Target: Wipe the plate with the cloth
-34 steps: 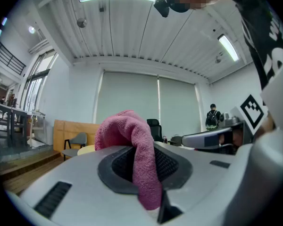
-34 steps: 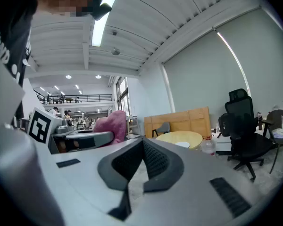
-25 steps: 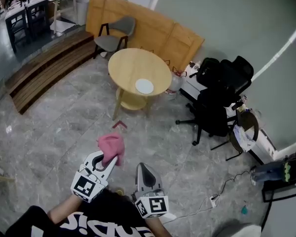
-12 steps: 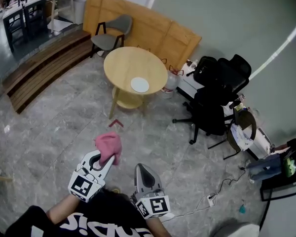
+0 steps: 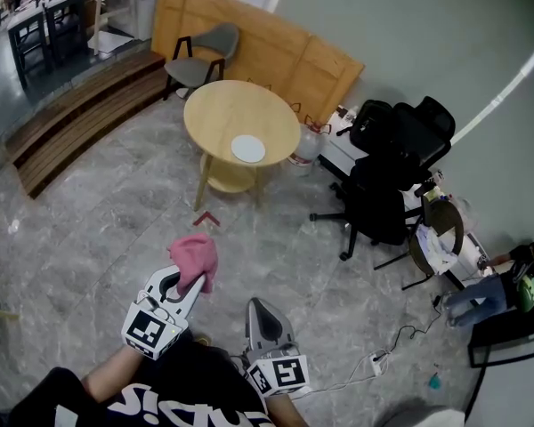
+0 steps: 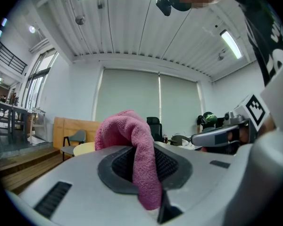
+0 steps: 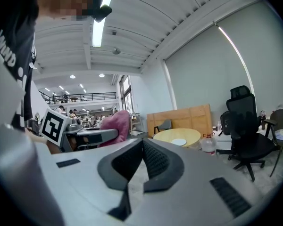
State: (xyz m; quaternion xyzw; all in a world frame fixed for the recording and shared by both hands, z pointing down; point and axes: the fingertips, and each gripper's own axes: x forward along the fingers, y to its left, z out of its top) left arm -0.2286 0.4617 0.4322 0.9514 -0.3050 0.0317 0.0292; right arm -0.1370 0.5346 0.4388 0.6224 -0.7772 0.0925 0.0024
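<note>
A white plate (image 5: 247, 149) lies on a round wooden table (image 5: 205, 114) far ahead across the floor. In the head view my left gripper (image 5: 192, 280) is low at the left, shut on a pink cloth (image 5: 194, 256) that bunches out past its tips. The left gripper view shows the cloth (image 6: 132, 145) pinched between the jaws. My right gripper (image 5: 257, 304) is beside it, shut with nothing in it. The right gripper view shows the plate (image 7: 179, 141) on the table (image 7: 193, 134), and the cloth (image 7: 115, 126) at the left.
A black office chair (image 5: 396, 172) and a cluttered low cabinet stand to the right of the table. A grey chair (image 5: 205, 60) and leaning wooden boards (image 5: 276, 52) are behind it. Wooden steps (image 5: 80, 118) run along the left. A cable and power strip (image 5: 387, 358) lie on the floor.
The view has shifted a little, so the table sits slightly further left. Both grippers hold their pose, the cloth still gripped. A person has come into view at the far right.
</note>
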